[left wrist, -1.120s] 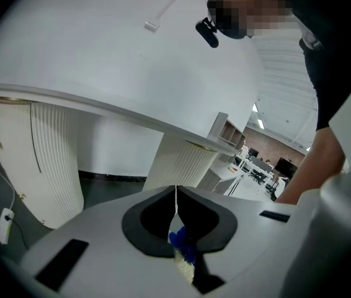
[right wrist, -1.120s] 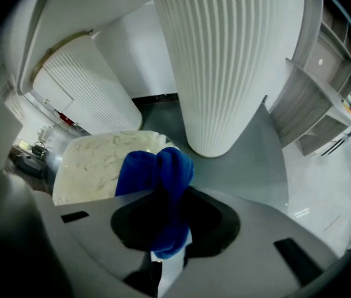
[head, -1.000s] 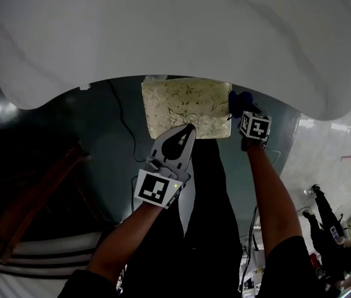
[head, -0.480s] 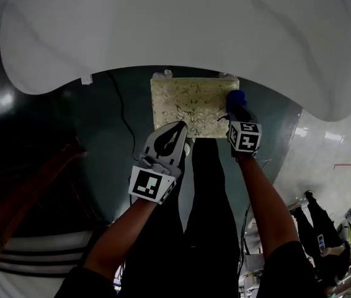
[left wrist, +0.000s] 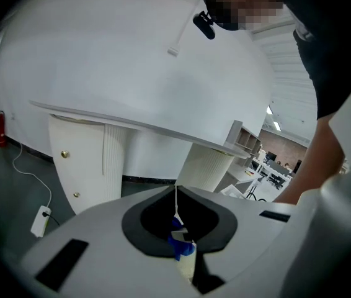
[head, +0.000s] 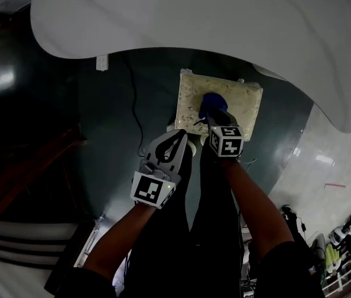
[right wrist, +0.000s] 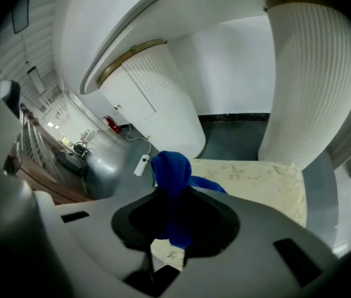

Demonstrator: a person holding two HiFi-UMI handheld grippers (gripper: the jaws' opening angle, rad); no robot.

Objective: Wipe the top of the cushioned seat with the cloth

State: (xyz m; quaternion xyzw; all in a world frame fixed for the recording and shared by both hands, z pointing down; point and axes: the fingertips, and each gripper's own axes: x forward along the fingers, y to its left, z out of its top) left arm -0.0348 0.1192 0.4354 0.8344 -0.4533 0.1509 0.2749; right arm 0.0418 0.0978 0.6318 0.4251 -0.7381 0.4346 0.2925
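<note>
Bunching limply, the blue cloth [right wrist: 172, 172] is clamped in the right gripper [right wrist: 174, 213] and rests on the cream cushioned seat [right wrist: 259, 179], left of its middle. Soft and light, it is best gripped by its gathered folds. The left gripper [left wrist: 177, 197] is closed and empty.

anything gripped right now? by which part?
Right gripper is shut on the blue cloth, pinching a bunched-up fold, over the cushioned seat. Left gripper is shut with nothing in it.

Left hand-held gripper [head: 184, 135], right hand-held gripper [head: 212, 112]: closed.
</note>
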